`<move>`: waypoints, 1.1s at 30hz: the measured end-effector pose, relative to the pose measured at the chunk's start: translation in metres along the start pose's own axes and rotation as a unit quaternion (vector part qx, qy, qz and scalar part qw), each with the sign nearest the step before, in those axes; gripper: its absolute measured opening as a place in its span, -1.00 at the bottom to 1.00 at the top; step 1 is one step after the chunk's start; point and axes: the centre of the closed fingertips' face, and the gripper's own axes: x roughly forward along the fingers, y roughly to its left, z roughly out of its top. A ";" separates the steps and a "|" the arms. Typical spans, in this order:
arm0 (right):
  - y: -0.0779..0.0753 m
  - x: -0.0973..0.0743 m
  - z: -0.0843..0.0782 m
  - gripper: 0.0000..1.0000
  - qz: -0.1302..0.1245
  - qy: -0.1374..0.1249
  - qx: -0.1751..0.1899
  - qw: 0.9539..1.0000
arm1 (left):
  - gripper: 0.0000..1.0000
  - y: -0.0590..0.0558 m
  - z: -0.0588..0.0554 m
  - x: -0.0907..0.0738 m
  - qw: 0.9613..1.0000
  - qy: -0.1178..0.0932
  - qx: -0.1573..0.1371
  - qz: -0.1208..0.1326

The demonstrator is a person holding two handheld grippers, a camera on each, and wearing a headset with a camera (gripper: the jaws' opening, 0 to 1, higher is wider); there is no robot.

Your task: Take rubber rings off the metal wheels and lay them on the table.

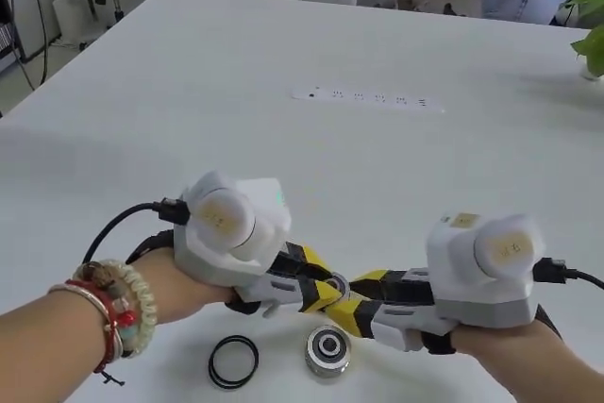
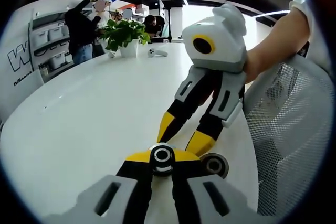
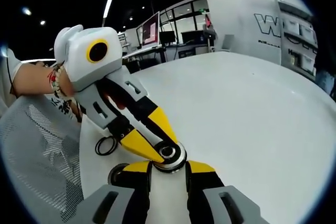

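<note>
A wheel [image 1: 333,286] is held just over the table [image 1: 377,167] between two grippers that meet tip to tip. The left gripper [image 1: 319,292] is clamped on it from the left. The right gripper [image 1: 353,303] is closed on its rim from the right, equally near. A ring [image 1: 233,361] and a second wheel [image 1: 327,349] lie on the table, nearer the person. Wall lettering [image 3: 268,24] begins with W; the rest cannot be read.

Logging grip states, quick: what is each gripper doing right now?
Left gripper: shut on the small round silver metal wheel.
Right gripper: shut on that same wheel.
</note>
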 end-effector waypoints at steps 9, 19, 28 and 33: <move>0.000 -0.002 -0.002 -0.59 -0.001 0.012 -0.038 0.999 | -0.85 0.000 0.000 0.000 1.000 -0.002 -0.002 0.001; -0.003 -0.005 -0.007 -0.78 -0.003 0.026 -0.054 0.998 | -0.85 0.001 0.000 0.000 1.000 -0.004 -0.006 0.004; -0.006 -0.006 -0.007 -0.94 -0.008 0.029 -0.054 0.998 | -0.85 0.002 0.000 0.000 1.000 -0.005 -0.011 0.008; -0.015 -0.010 -0.005 -1.00 -0.023 0.025 -0.007 0.999 | -0.85 0.002 0.000 0.000 1.000 -0.006 -0.011 0.007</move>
